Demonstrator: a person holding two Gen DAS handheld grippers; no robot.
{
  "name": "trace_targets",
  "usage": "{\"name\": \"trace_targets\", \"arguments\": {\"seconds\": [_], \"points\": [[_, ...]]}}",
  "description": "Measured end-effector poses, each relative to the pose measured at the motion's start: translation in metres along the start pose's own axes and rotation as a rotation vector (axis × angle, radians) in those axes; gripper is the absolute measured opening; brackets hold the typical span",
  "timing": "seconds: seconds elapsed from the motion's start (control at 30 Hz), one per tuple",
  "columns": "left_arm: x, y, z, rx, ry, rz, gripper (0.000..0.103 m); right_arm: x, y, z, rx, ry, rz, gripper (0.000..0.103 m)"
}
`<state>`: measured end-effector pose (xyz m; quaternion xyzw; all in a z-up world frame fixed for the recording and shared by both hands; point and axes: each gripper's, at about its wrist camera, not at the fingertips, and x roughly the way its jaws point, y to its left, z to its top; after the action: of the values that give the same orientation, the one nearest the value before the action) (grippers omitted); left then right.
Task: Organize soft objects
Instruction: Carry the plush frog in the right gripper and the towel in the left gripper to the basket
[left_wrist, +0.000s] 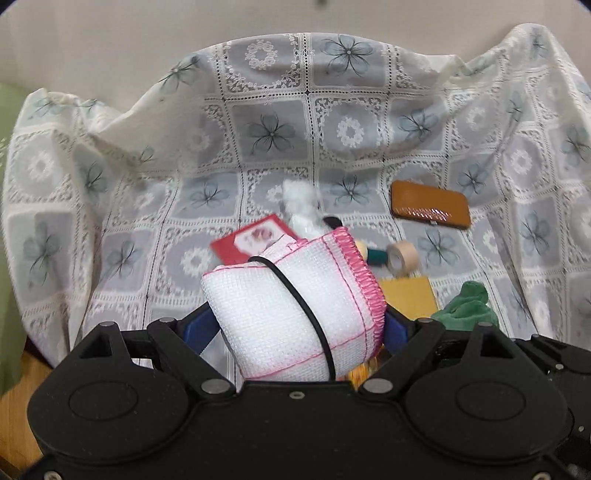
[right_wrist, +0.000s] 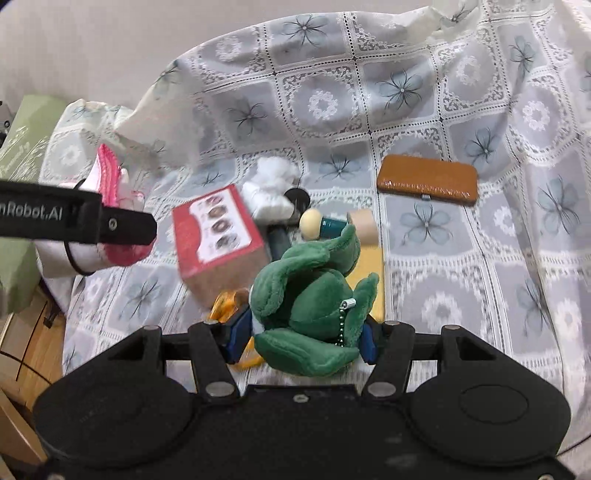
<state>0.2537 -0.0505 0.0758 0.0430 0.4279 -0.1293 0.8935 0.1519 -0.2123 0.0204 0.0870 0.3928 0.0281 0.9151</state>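
My left gripper (left_wrist: 299, 325) is shut on a white mesh pouch (left_wrist: 291, 310) with pink stitched edges and a black cord, held above the lace-covered table. That pouch (right_wrist: 110, 206) also shows at the left of the right wrist view, behind the left gripper's black finger (right_wrist: 85, 218). My right gripper (right_wrist: 303, 332) is shut on a green plush toy (right_wrist: 310, 295) with a small ball chain. A white fluffy soft item (left_wrist: 301, 203) (right_wrist: 271, 188) lies on the cloth near the middle.
A red box (right_wrist: 216, 236), a brown case (right_wrist: 428, 181), a tape roll (left_wrist: 402, 256), a teal wooden-headed piece (right_wrist: 321, 223), a yellow card (left_wrist: 406, 299) and an orange item (right_wrist: 225, 306) lie on the lace tablecloth (left_wrist: 332, 129). A green cushion (right_wrist: 22, 147) lies at left.
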Motion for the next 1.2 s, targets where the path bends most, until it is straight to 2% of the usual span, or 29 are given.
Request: {"name": "trace_targets", "arguments": {"seconds": [0.17,0.37,0.57,0.73,0.97,1.2], "points": [[-0.023,-0.001,-0.037,-0.001,-0.011,-0.002,0.084,-0.028,0.008,-0.035,0.014,0.004,0.003,0.056],[-0.033,-0.002,-0.087,-0.034,0.027,-0.022,0.084,-0.056,0.010,-0.078,0.038,0.018,-0.008,0.056],[-0.036,-0.003,-0.136,-0.071,0.049,0.018,0.084,-0.075,0.006,-0.115,0.076,0.040,-0.027,0.056],[-0.037,-0.006,-0.170,-0.090,0.093,0.036,0.084,-0.094,0.006,-0.142,0.059,0.026,-0.079,0.056],[-0.043,-0.019,-0.207,-0.066,0.110,0.075,0.085,-0.114,-0.003,-0.163,0.071,0.024,-0.079,0.057],[-0.037,-0.033,-0.227,-0.030,0.129,0.121,0.085,-0.117,0.000,-0.174,0.060,0.031,-0.097,0.057]]}}
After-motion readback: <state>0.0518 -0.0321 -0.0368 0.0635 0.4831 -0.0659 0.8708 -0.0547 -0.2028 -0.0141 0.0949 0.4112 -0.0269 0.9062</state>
